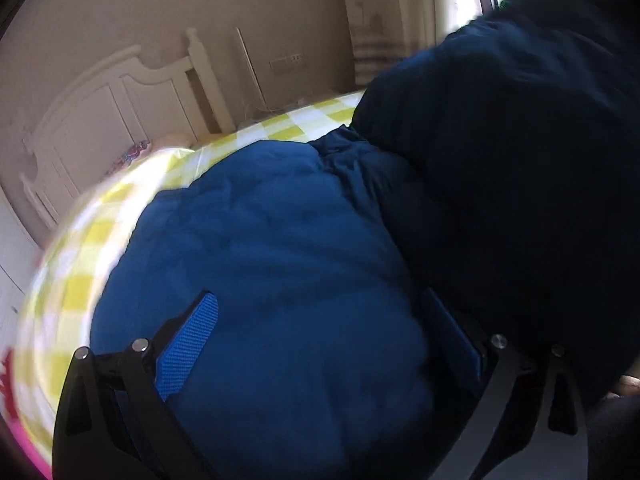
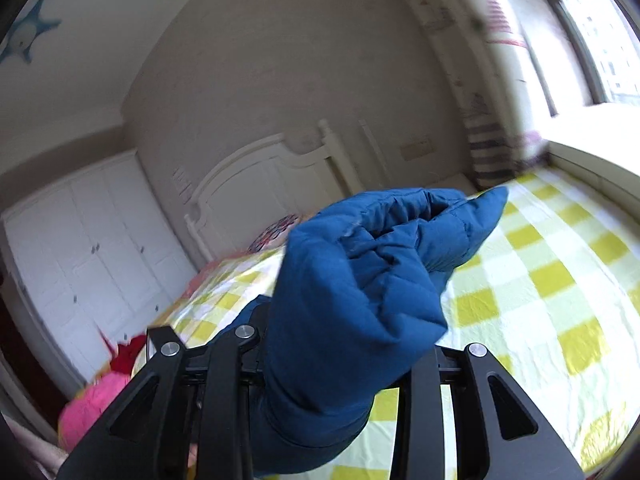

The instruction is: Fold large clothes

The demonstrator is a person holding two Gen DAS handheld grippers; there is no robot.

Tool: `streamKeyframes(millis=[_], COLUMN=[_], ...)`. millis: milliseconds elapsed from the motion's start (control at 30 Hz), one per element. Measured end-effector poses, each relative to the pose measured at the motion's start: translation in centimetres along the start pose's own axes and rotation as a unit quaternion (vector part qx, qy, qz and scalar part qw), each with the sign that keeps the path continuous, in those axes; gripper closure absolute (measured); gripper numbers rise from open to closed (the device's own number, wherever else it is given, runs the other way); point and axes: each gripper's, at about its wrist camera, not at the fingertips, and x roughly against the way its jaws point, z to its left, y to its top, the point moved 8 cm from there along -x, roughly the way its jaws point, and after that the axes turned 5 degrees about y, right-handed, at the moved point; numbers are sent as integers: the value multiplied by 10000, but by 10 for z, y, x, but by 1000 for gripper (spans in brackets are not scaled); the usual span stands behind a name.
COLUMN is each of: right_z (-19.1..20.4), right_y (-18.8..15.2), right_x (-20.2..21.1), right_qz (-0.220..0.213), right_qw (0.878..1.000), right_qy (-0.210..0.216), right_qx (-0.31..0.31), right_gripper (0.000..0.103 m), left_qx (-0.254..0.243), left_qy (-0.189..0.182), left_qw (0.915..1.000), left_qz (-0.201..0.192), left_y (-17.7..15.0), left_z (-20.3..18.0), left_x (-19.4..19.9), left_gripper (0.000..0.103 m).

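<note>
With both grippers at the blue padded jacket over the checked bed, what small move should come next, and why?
Probably carry the bunched fold in the right gripper across and lower it onto the blue jacket. That gripper holds a wad of it raised above the checked bedspread, while the left gripper straddles the jacket's bulk.

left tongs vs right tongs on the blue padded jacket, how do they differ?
Left tongs: jaws spread wide, blue padded jacket bulging between the blue fingers; whether they press it is unclear. Right tongs: jaws narrow, clamped on a bunched fold of the jacket lifted above the yellow-checked bedsheet. Left view looks down at the jacket; right view looks nearly level across the room. Both have the same jacket between their jaws.
</note>
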Motion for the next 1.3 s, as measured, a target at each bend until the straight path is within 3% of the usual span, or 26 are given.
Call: streamKeyframes(millis=[67,133,233,300,333,400,467,500,567,600,633,667,700,867,933,1000,1100,1167,1200,1233,1267,1300], right_z=[34,74,139,182,203,243,260,259,266,269,269,267,264,263,265,264,264,265,265,266,265,264], right_y=[6,12,8,-7,-23,-75,-148,-198,-238,-241,-238,-232,-227,-239,-235,-233,-233,-231,-230,-226,-218,-210], right_x=[-13,-31,-73,-110,-131,-173,-210,-226,-227,-226,-225,-224,-225,-220,-222,-222,-212,-203,-197,-190,-178,-169], right_qz=[48,128,354,624,839,1373,2309,2819,2305,2259,2320,2438,2470,2216,2178,2165,2029,1943,1971,2047,2144,2234], right_qw=[9981,9909,9731,9585,9463,9104,8603,8201,7609,7533,7594,7741,7781,7522,7533,7567,7528,7429,7411,7464,7634,7801], right_qy=[-39,-41,56,181,207,238,177,94,-362,-430,-381,-228,-154,-241,-203,-164,-157,-84,16,205,471,725], right_qx=[621,1341,2275,2775,3114,3895,4543,4978,6055,6161,6066,5838,5773,6200,6203,6167,6260,6405,6418,6329,6074,5799], right_gripper=[71,71,71,71,71,71,70,67,66,66,65,64,63,63,63,60,58,50,39,30,15,13], left_qx=[85,565,1481,2202,2499,2874,3019,2973,2829,2732,2641,2529,2447,1638,1204,757,397,921,1321,1420,1394,1334], left_qy=[-730,-861,-93,750,951,1142,1376,1431,1388,1303,1208,1089,993,149,-281,-242,154,-583,-777,-749,-626,-506], left_qw=[9973,9943,9863,9684,9587,9446,9365,9379,9444,9490,9532,9578,9607,9804,9875,9937,9991,9936,9874,9861,9874,9891], left_qz=[-3,-290,-713,-902,-973,-1095,-1133,-1074,-942,-882,-840,-826,-854,-1081,-975,-788,35,284,396,428,417,372], left_y=[-6,-8,-12,-26,-33,-46,-58,-62,-66,-64,-63,-54,-45,51,89,110,98,76,68,63,60,57], left_z=[10,50,151,231,260,295,320,324,320,316,313,306,301,247,217,194,182,185,196,203,207,207], left_x=[18,40,68,91,102,122,136,137,132,127,123,117,113,81,58,23,-70,-113,-122,-125,-124,-122], left_gripper=[2,2,3,3,3,3,3,3,3,2,2,2,2,2,2,2,2,2,2,2,2,2])
